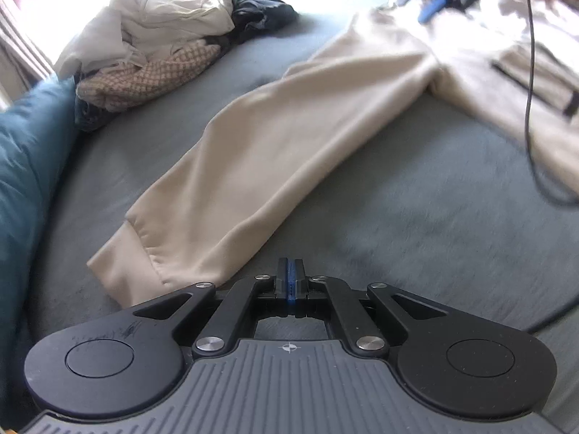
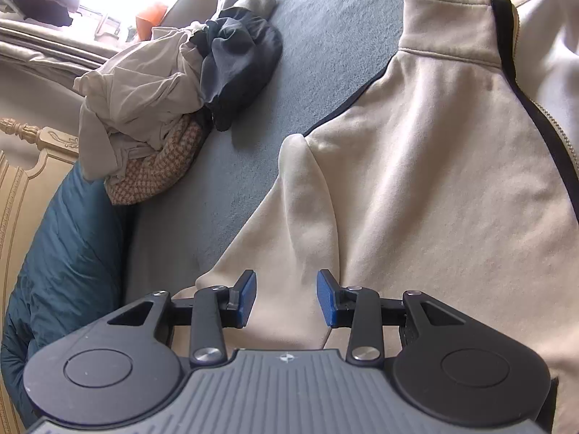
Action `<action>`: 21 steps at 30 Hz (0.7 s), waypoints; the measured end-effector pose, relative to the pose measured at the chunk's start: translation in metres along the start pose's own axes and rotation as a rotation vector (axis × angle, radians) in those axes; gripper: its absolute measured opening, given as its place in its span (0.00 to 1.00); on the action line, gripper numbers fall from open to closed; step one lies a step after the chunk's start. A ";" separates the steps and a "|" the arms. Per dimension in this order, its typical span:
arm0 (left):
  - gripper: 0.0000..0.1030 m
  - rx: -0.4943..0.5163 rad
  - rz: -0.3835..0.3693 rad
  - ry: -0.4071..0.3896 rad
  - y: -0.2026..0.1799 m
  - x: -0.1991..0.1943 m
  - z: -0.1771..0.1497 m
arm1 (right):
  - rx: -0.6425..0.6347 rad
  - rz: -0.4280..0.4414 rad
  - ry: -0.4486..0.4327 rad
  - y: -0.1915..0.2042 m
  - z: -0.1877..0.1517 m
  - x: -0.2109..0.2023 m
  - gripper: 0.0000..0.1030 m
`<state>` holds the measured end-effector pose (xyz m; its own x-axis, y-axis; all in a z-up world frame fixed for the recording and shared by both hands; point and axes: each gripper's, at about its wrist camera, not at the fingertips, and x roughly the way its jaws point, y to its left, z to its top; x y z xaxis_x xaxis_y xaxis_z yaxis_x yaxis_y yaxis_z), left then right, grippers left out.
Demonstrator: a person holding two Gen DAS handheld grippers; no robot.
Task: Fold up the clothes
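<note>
A cream zip jacket with black trim (image 2: 434, 181) lies spread on the grey bed cover (image 1: 398, 235). Its long sleeve (image 1: 289, 137) stretches toward me in the left wrist view and ends in a ribbed cuff (image 1: 123, 264). My left gripper (image 1: 289, 278) is shut with nothing between its blue pads. It sits just right of the cuff end, over bare cover. My right gripper (image 2: 287, 298) is open over the jacket's shoulder. A raised ridge of cream cloth (image 2: 300, 188) runs into the gap, and the pads stand clear of it. The right gripper also shows blurred far off (image 1: 434, 11).
A pile of unfolded clothes (image 2: 152, 101), white, dark and checked, lies at the far left of the bed (image 1: 152, 43). A teal quilt (image 2: 72, 253) lines the left edge beside a carved headboard (image 2: 21, 181). A black cable (image 1: 530, 72) hangs over the jacket.
</note>
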<state>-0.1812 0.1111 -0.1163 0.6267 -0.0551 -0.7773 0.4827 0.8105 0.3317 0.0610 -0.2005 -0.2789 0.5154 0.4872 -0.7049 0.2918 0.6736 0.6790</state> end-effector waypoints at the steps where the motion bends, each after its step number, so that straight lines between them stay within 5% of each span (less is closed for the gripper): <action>1: 0.00 0.017 0.025 -0.006 -0.002 0.002 -0.001 | 0.002 -0.001 0.004 0.000 0.000 0.001 0.38; 3: 0.03 0.061 0.074 -0.024 -0.005 0.004 -0.002 | 0.003 -0.003 0.011 0.000 -0.001 0.004 0.38; 5: 0.28 0.109 0.119 -0.041 -0.009 0.007 -0.003 | -0.003 -0.005 0.020 0.002 -0.003 0.007 0.38; 7: 0.41 0.151 0.144 -0.043 -0.010 0.012 -0.004 | -0.004 -0.005 0.032 0.003 -0.005 0.010 0.39; 13: 0.49 0.168 0.173 -0.021 -0.001 0.023 -0.008 | -0.066 0.095 0.183 0.021 -0.023 0.030 0.47; 17: 0.50 0.163 0.202 -0.030 0.007 0.025 -0.010 | 0.039 0.234 0.372 0.024 -0.047 0.057 0.51; 21: 0.50 0.166 0.208 -0.029 0.015 0.031 -0.012 | 0.181 0.279 0.510 0.015 -0.075 0.087 0.54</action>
<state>-0.1616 0.1278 -0.1420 0.7387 0.0839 -0.6688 0.4341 0.6998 0.5673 0.0499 -0.1069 -0.3452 0.1541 0.8669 -0.4742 0.3564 0.3988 0.8449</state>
